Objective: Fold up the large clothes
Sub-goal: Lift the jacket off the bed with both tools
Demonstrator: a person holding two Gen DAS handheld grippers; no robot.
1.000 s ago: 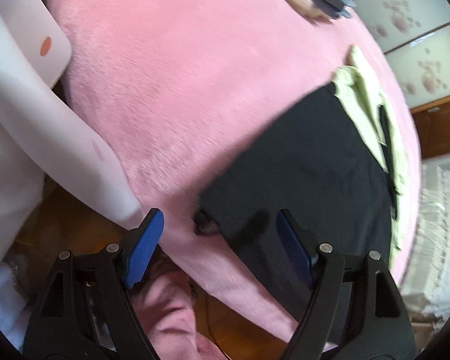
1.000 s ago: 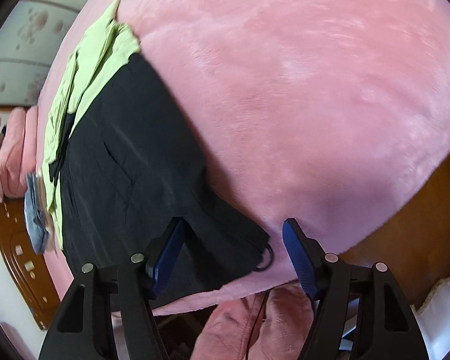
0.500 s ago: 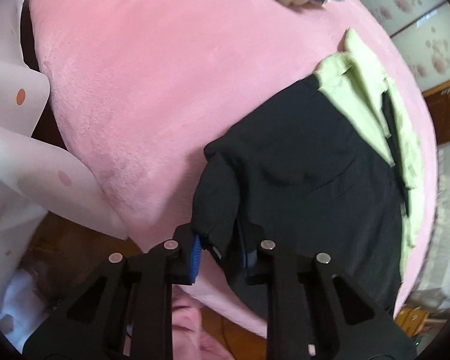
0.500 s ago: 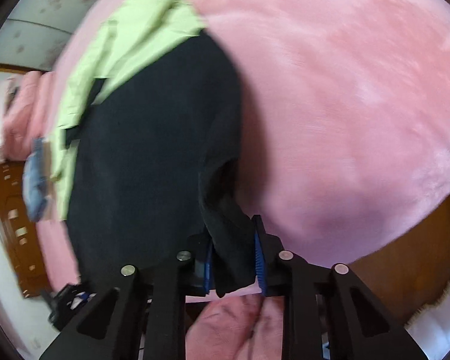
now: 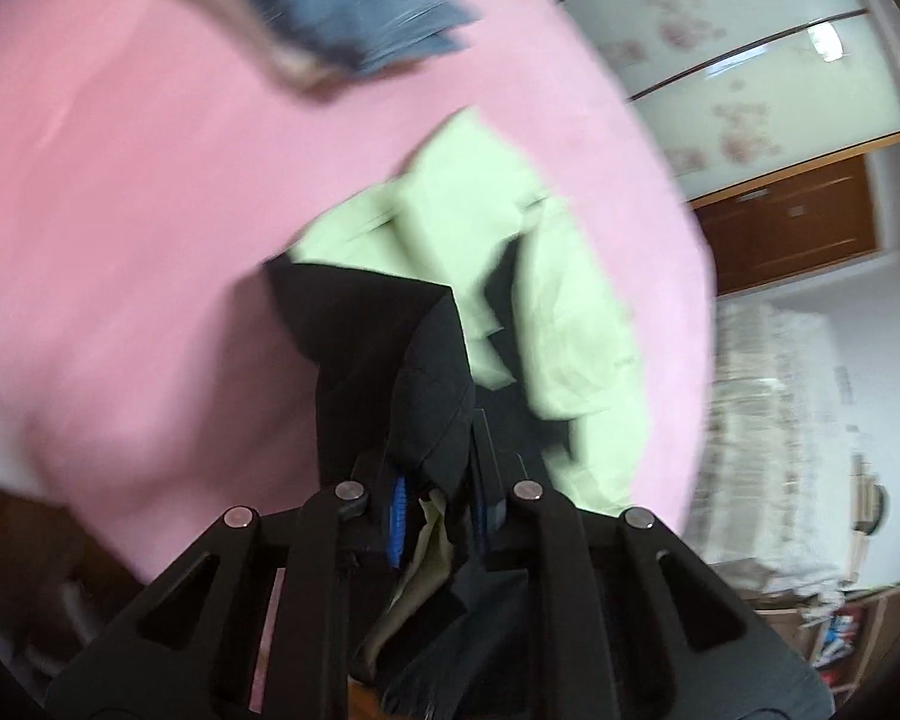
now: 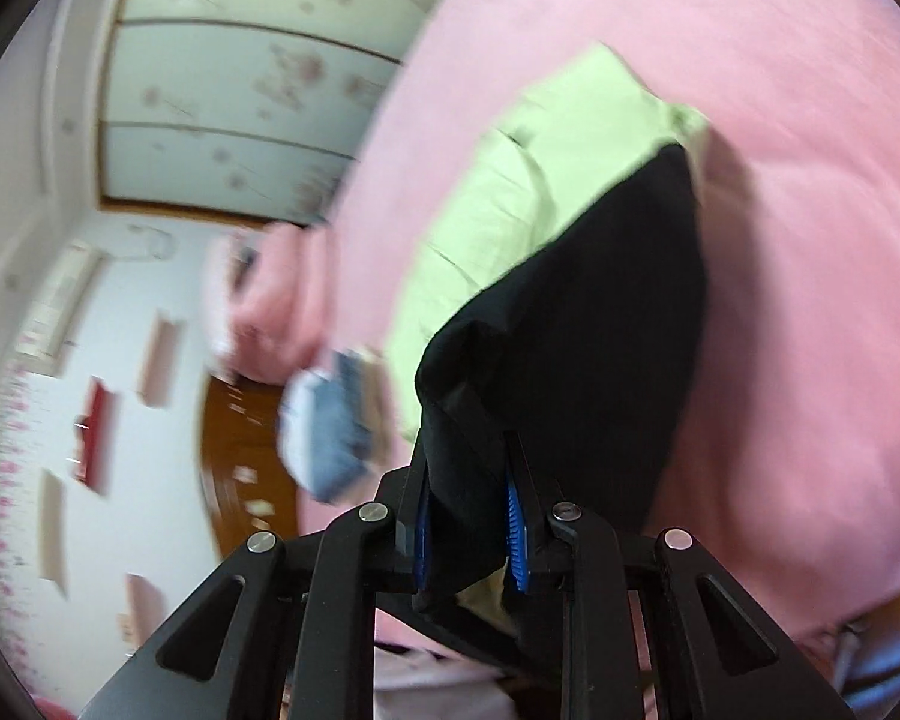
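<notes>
A large garment, black (image 5: 384,324) outside and light green (image 5: 546,276) inside, lies on a pink plush bed cover (image 5: 120,192). My left gripper (image 5: 435,510) is shut on a bunched black corner of it, lifted off the bed, with some green lining hanging between the fingers. In the right wrist view the same black garment (image 6: 600,324) rises as a tent from the cover, and my right gripper (image 6: 468,531) is shut on its other near corner. The green part (image 6: 522,180) lies flat beyond, toward the far side of the bed.
A folded blue denim piece (image 5: 354,6) lies at the far edge of the bed. It shows again as the blue bundle (image 6: 330,432) at the bed's left side. A wardrobe with flowered panels (image 5: 750,78) and a wooden cabinet (image 5: 798,222) stand beyond.
Both grippers went from open over the near hem to shut on its corners. They have since risen and swung forward, pulling the black half up and over toward the green part.
</notes>
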